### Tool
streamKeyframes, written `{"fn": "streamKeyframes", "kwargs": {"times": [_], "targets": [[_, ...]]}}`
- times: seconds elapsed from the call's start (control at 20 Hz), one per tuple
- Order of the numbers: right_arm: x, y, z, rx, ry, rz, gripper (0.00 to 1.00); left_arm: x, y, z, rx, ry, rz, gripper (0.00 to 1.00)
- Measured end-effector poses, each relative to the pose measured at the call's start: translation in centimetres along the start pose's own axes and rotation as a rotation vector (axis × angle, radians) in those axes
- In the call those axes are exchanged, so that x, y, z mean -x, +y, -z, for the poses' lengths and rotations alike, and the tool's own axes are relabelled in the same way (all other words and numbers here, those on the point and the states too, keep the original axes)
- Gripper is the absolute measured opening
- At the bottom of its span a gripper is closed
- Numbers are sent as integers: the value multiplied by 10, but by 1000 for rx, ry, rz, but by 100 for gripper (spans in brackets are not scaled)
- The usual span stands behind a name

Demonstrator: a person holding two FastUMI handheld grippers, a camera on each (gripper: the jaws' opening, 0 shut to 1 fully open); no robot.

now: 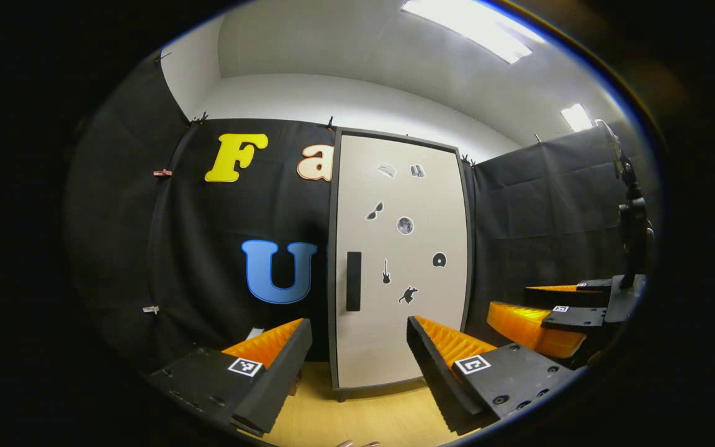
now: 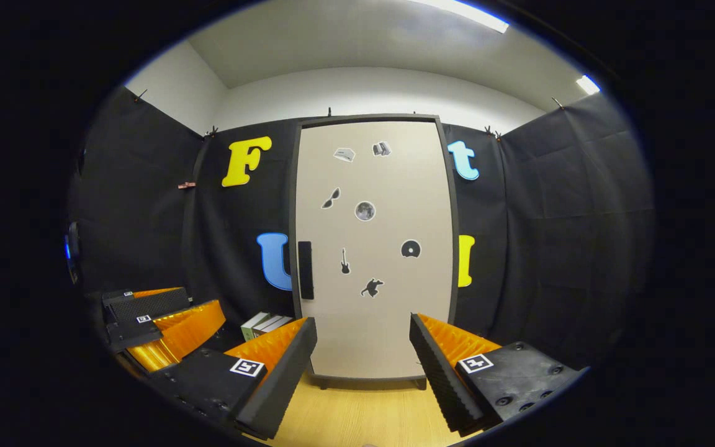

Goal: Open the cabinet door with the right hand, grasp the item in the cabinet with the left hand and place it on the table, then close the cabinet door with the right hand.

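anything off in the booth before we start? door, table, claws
Nothing stands out. The cabinet door sits shut and square in its frame, its handle intact. The left claw and right claw are open and apart from it. A box stands on the table left of the cabinet.

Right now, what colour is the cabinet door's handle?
Black, a vertical bar handle on the pale cabinet door; clearest in the right gripper view.
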State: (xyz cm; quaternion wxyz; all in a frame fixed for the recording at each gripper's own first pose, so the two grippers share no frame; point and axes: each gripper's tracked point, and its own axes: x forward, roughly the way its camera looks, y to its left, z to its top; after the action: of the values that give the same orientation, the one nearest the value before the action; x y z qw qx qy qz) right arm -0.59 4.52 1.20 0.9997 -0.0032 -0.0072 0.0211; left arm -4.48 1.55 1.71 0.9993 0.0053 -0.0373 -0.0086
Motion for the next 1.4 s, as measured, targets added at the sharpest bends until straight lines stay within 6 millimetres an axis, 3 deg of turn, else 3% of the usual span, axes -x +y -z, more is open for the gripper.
{"fn": "streamKeyframes", "kwargs": {"times": [0.35,0.65,0.85,1.05,1.25,1.4], "targets": [[-45,50,6,-6,-14,-73,97,20,43,6,13,17,-51,97],[-107,85,5,-11,-54,-95,97,30,81,18,42,32,-102,97],[-156,96,21,-12,-37,-75,97,35,111,21,31,23,-149,97],[-201,99,30,-10,-47,-35,96,40,126,22,31,19,-179,95],[-240,108,30,5,-86,-17,86,45,143,31,40,45,-210,95],[-262,113,36,3,-85,-1,84,51,156,34,24,63,-249,95]]}}
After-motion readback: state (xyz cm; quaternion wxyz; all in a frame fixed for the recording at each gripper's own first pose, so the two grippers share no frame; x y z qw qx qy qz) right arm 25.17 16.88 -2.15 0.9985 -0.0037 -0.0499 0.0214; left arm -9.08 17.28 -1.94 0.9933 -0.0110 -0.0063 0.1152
